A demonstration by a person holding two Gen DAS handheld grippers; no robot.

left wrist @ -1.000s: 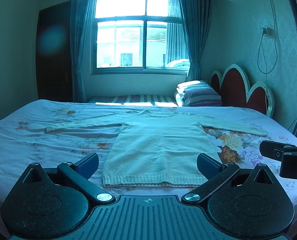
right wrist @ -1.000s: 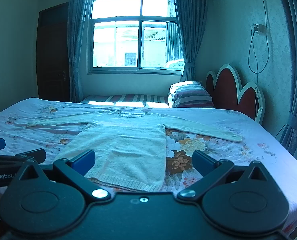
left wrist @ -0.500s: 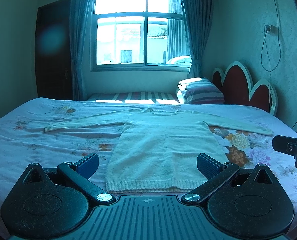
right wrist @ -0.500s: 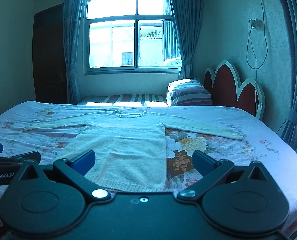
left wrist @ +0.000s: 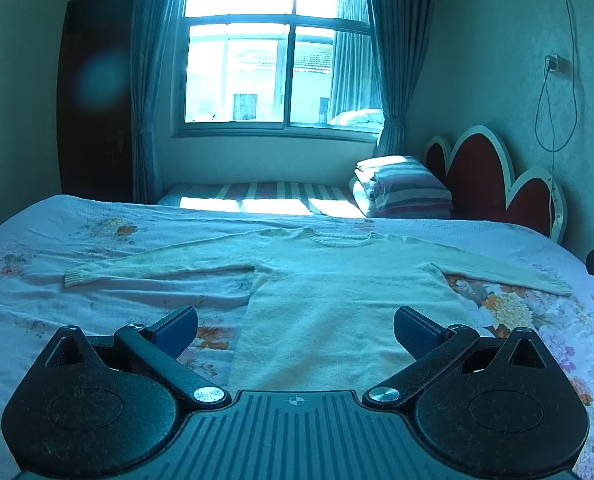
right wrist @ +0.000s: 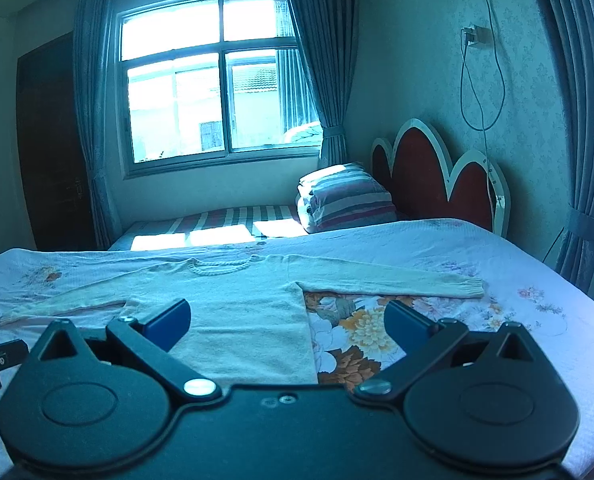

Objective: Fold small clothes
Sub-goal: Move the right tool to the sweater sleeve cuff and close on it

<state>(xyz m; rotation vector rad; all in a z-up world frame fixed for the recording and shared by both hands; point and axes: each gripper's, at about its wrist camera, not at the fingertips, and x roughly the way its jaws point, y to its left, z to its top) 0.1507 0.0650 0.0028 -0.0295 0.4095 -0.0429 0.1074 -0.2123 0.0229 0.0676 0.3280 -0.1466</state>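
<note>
The cream knit sweater (left wrist: pixel 337 300) lay flat on the floral bed (left wrist: pixel 77 280), sleeves outstretched, collar toward the window, hem toward both tools. Its long axis ran straight ahead of the left tool (left wrist: pixel 295 326), which hovered spread and empty over the hem. The right tool (right wrist: pixel 287 322), likewise spread, straddled the sweater's right edge. No legible writing showed.
</note>
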